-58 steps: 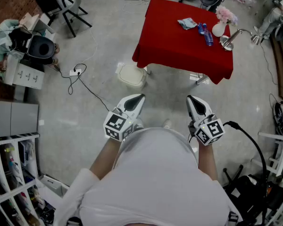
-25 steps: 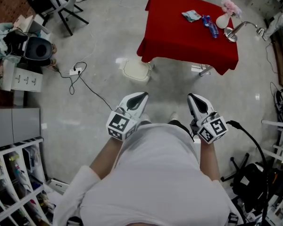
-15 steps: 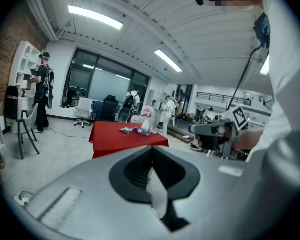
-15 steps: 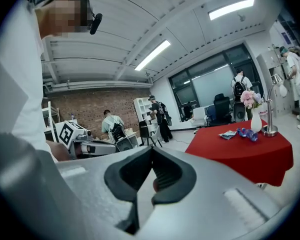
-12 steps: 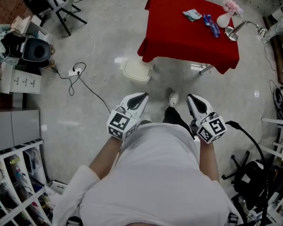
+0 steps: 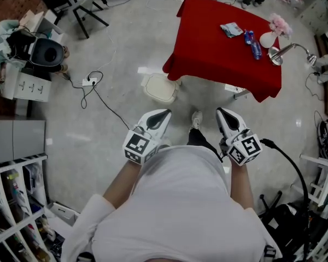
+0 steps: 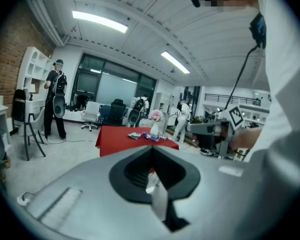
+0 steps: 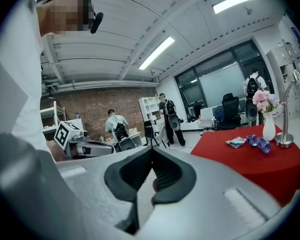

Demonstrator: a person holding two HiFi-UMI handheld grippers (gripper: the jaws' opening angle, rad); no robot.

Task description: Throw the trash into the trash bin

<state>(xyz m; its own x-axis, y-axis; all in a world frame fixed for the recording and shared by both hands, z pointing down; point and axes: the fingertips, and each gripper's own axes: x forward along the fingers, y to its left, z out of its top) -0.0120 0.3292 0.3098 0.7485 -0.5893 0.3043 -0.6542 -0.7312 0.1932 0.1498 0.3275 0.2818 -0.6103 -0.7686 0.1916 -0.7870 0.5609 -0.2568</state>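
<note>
A red table (image 6: pixel 208 48) stands ahead, at the upper right of the head view. On it lie a crumpled bluish wrapper (image 6: pixel 231 29) and a blue plastic bottle (image 6: pixel 253 43). A white trash bin (image 6: pixel 160 87) sits on the floor by the table's near-left corner. My left gripper (image 6: pixel 165 112) and right gripper (image 6: pixel 221 112) are held side by side at waist height, pointing toward the table and well short of it. Both are shut with nothing in them. The left gripper view shows shut jaws (image 7: pixel 151 147) before the table (image 7: pixel 117 139). In the right gripper view the shut jaws (image 8: pixel 151 148) have the wrapper (image 8: pixel 236 142) off to their right.
A vase of pink flowers (image 6: pixel 273 34) and a desk lamp (image 6: pixel 288 50) share the table's right end. A power strip with cables (image 6: pixel 88 82) lies on the floor left of the bin. Chairs, a black speaker (image 6: pixel 46 52) and shelves line the left side. A black cable (image 6: pixel 287 157) loops at my right.
The person has stepped forward; a shoe now shows between the grippers. Table and bin sit slightly lower and further right in the head view. Both grippers keep the same shut pose.
</note>
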